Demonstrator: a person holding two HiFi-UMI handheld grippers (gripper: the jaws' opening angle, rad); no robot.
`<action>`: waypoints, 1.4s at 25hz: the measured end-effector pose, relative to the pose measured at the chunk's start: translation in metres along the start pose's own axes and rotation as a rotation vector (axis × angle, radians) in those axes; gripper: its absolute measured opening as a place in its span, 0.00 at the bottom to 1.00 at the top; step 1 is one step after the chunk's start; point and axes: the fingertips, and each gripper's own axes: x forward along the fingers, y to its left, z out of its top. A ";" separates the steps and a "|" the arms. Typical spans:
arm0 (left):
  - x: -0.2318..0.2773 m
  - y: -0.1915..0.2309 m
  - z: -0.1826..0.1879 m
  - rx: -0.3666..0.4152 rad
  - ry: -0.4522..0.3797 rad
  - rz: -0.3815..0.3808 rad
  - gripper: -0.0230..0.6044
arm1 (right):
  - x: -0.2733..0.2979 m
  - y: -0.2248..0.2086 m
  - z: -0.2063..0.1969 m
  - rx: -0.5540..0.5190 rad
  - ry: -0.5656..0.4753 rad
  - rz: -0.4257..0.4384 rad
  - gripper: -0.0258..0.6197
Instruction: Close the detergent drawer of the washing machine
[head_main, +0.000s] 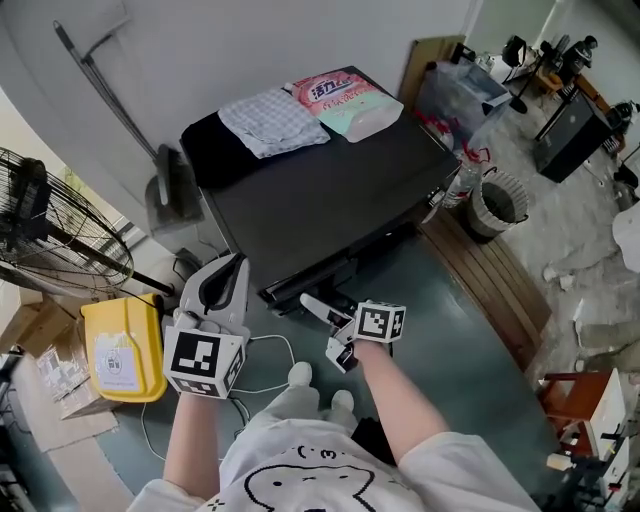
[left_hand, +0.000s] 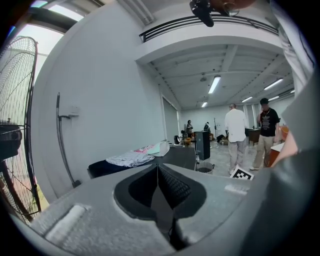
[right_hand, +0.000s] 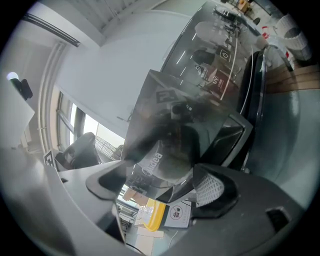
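The detergent drawer (right_hand: 165, 150) juts from the upper front of the washing machine (head_main: 320, 190). Its glossy, stiff plastic face looks slick and should slide lightly, so a flat push on it suits better than a pinch. The right claw (right_hand: 160, 186) is spread with that face between its jaws, while the left claw (left_hand: 158, 172) is pressed together on nothing.

"Midea" on the detergent drawer (right_hand: 165, 150); Chinese characters on the pink package (head_main: 340, 95); prohibition sign (right_hand: 176, 212) on the yellow container (right_hand: 151, 214)
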 end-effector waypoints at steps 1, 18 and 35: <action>0.001 0.001 0.000 0.001 0.001 -0.002 0.06 | 0.002 0.000 0.001 -0.001 0.001 -0.001 0.66; 0.017 0.019 -0.002 -0.012 -0.019 0.005 0.06 | 0.017 -0.003 0.008 -0.008 -0.010 -0.006 0.66; 0.035 0.033 -0.004 0.010 -0.031 -0.032 0.07 | 0.034 -0.012 0.015 -0.038 0.003 -0.017 0.70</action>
